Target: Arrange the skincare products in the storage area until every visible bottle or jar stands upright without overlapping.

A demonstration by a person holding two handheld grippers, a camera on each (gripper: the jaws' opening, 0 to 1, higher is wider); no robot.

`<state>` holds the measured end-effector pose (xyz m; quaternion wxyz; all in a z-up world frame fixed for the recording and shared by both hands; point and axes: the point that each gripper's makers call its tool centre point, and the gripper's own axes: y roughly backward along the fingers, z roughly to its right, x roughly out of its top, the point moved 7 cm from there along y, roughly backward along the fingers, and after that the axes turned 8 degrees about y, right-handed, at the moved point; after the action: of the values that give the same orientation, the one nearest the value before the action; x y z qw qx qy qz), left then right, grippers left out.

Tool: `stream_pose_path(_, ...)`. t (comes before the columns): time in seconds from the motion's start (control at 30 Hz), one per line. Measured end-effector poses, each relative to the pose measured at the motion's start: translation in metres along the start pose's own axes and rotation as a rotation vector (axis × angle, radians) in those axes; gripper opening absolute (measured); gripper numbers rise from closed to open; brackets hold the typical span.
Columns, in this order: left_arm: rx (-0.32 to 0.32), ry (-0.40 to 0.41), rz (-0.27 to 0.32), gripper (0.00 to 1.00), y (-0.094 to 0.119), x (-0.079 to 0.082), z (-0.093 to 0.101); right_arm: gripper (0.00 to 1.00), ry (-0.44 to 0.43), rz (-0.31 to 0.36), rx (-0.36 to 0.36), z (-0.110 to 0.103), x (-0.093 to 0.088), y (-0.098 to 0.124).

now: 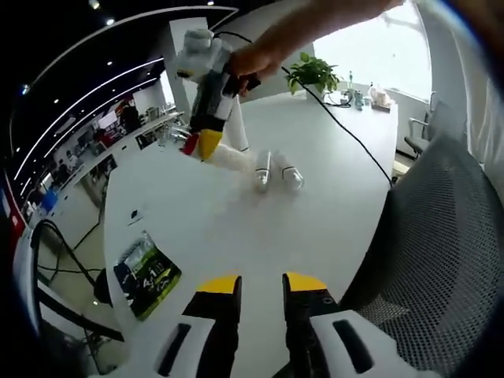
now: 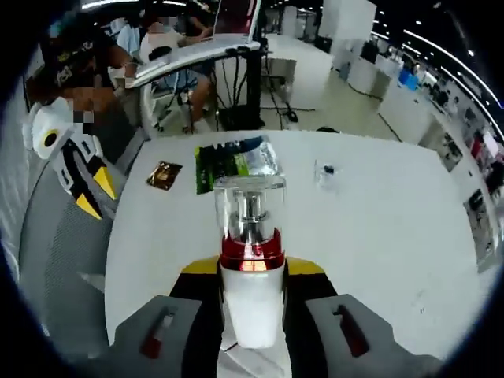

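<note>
The right gripper point(image 2: 252, 276) is clamped on a white pump bottle point(image 2: 251, 260), clear cap pointing ahead. Just beyond it lie two toppled bottles point(image 1: 276, 169). The left gripper point(image 1: 261, 285) hangs apart, holding nothing. Swinging low could roll them off the table point(image 1: 315, 228).

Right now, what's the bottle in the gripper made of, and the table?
The bottle looks like glossy white plastic, with a see-through cap you can see the pump inside, likely clear plastic, and a shiny red band. The right gripper is shut on it. The table looks smooth matte white, maybe laminate.
</note>
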<state>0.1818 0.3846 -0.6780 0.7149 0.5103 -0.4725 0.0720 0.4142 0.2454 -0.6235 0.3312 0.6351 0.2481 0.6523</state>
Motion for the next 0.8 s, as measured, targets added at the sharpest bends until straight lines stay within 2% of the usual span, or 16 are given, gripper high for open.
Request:
stream_pose_path(0.03,0.000,0.004,0.004,0.22,0.001,0.000,0.000,0.25,-0.032,0.033,-0.014,-0.001,0.002,0.005)
stream_pose_path(0.1,-0.007,0.009,0.014,0.22,0.001,0.001,0.000,0.25,-0.161,0.152,-0.045,-0.007,0.009,0.020)
stream_pose_path(0.2,-0.018,0.011,0.019,0.23,0.000,0.002,0.001,0.25,-0.282,0.280,-0.052,-0.022,0.015,0.035)
stream_pose_path(0.37,-0.047,0.052,0.047,0.24,0.002,0.006,0.001,0.25,-0.350,0.389,-0.037,-0.058,0.021,0.049)
stream_pose_path(0.5,-0.193,0.155,0.098,0.27,0.001,0.016,0.005,0.25,-0.376,0.433,-0.024,-0.094,0.021,0.054)
stream_pose_path(0.53,-0.228,0.187,0.092,0.27,0.000,0.016,0.005,0.26,-0.392,0.447,-0.018,-0.099,0.021,0.055)
stream_pose_path(0.57,-0.305,0.265,0.084,0.26,-0.002,0.018,0.008,0.26,-0.405,0.456,-0.009,-0.107,0.019,0.056)
stream_pose_path(0.6,-0.437,0.335,0.076,0.22,-0.002,0.018,0.014,0.26,-0.424,0.465,-0.005,-0.110,0.017,0.056)
stream_pose_path(0.63,-0.500,0.390,0.057,0.21,-0.002,0.018,0.016,0.26,-0.440,0.482,-0.004,-0.116,0.016,0.057)
stream_pose_path(0.67,-0.504,0.453,0.055,0.21,-0.003,0.019,0.015,0.26,-0.443,0.486,-0.001,-0.119,0.014,0.058)
stream_pose_path(0.7,-0.500,0.501,0.107,0.22,-0.004,0.025,0.012,0.26,-0.465,0.500,-0.002,-0.124,0.013,0.059)
stream_pose_path(0.73,-0.510,0.519,0.124,0.22,-0.004,0.026,0.012,0.26,-0.475,0.506,0.002,-0.127,0.012,0.061)
stream_pose_path(0.77,-0.554,0.620,0.188,0.22,-0.002,0.033,0.012,0.26,-0.484,0.512,0.004,-0.130,0.011,0.062)
stream_pose_path(0.8,-0.573,0.685,0.224,0.22,-0.001,0.037,0.011,0.26,-0.493,0.520,0.006,-0.134,0.009,0.064)
